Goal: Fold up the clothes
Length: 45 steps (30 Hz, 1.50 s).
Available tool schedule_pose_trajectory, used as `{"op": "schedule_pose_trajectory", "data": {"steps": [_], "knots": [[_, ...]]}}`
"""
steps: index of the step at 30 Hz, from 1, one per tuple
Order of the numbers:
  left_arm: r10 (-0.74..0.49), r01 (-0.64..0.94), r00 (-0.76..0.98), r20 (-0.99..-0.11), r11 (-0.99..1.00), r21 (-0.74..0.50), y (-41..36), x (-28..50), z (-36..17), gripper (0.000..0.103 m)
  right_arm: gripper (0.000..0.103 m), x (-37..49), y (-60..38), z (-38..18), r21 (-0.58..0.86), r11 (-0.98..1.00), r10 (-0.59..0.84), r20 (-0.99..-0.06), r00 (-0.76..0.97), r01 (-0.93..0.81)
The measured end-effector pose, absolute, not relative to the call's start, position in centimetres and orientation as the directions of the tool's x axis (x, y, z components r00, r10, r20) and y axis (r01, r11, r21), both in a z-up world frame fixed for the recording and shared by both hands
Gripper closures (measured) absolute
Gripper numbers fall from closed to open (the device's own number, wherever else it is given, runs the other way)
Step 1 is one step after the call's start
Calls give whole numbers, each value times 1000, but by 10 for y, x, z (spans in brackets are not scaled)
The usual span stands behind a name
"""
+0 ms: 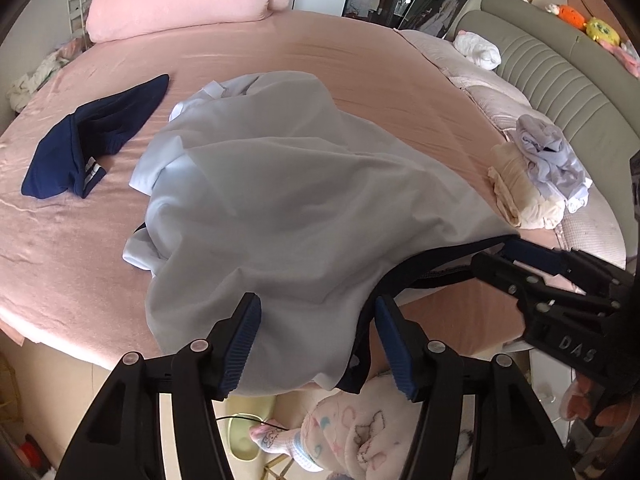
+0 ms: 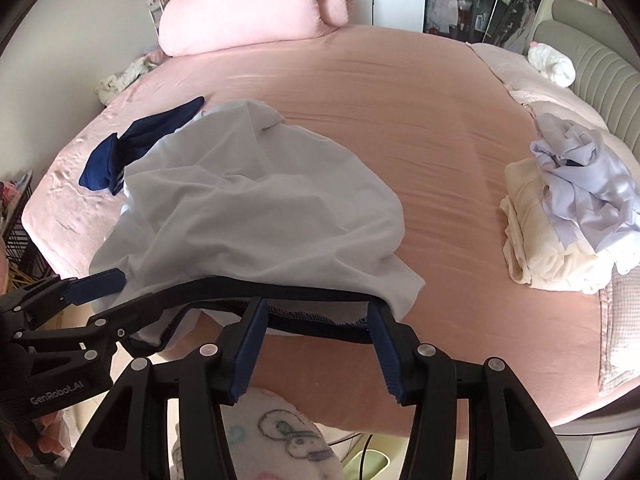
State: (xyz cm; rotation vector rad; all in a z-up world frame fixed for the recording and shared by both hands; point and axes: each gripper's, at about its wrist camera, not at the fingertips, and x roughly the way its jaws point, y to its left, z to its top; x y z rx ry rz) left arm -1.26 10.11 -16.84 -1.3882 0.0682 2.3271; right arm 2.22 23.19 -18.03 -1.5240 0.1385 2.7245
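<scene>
well, the pale blue shirt (image 1: 280, 208) lay bunched on the pink bed (image 1: 360, 64), and both tongs, left (image 1: 318, 340) and right (image 2: 316, 344), were spread wide (holding nothing), so its dark hem (image 2: 312, 316) could slide off the edge.

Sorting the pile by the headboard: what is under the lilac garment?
A folded cream garment lies under the lilac garment. Anything beneath both is covered.

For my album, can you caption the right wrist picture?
Right tool open at the dark hem of a pale blue garment on the pink bed.
</scene>
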Motion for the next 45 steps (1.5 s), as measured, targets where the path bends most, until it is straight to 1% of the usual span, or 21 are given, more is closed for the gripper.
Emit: {"op": "schedule_pose_trajectory", "data": {"steps": [3, 8, 10, 11, 12, 15, 18, 21, 26, 31, 36, 38, 42, 43, 45], "knots": [[318, -397, -418, -851, -907, -144, 104, -8, -170, 46, 52, 26, 237, -174, 76, -995, -31, -846, -532, -62], [287, -407, -434, -854, -908, -99, 103, 0, -172, 46, 51, 38, 245, -161, -16, -997, 52, -851, -522, -74], [272, -407, -437, -857, -910, -81, 101, 2, -175, 46, 48, 40, 253, -163, -23, -996, 64, -855, -515, -85], [257, -405, -440, -860, -912, -65, 101, 2, -177, 46, 42, 40, 258, -166, -20, -995, 65, -860, -507, -93], [245, -402, -442, -863, -914, -53, 101, 2, -178, 46, 40, 39, 263, -172, -17, -994, 67, -867, -493, -106], [230, -397, -443, -866, -917, -41, 100, 1, -182, 46, 40, 34, 276, -190, -6, -988, 75, -892, -446, -156], [234, -386, -435, -869, -921, -55, 100, -2, -184, 46, 40, 29, 279, -204, 16, -985, 59, -904, -424, -171], [228, -375, -439, -869, -926, -54, 101, -5, -187, 46, 40, 26, 276, -210, 59, -983, 24, -895, -446, -171], [161, -341, -481, -862, -940, 15, 101, -2, -196, 46, 40, 18, 269, -217, 87, -975, 17, -887, -461, -204], [156, -286, -485, -861, -958, -12, 89, -6, -203, 46, 40, 15, 265, -213, 127, -971, -15, -876, -481, -201], [98, -254, -539, -836, -966, 50, 83, -6, -202, 46, 40, 14, 271, -220, 69, -954, 76, -887, -455, -292], [87, -225, -569, -818, -973, 53, 78, -6, -199, 46, 40, 17, 278, -223, 89, -942, 79, -879, -470, -324], [104, -176, -601, -793, -984, 5, 66, -10, -198, 47, 40, 20, 290, -223, 122, -927, 80, -859, -505, -355], [102, -174, -606, -789, -985, 6, 65, -12, -198, 47, 40, 20, 291, -223, 124, -926, 82, -856, -511, -357], [68, -172, -621, -781, -984, 51, 67, -12, -200, 48, 41, 20, 290, -226, 113, -930, 86, -858, -506, -349]]}}
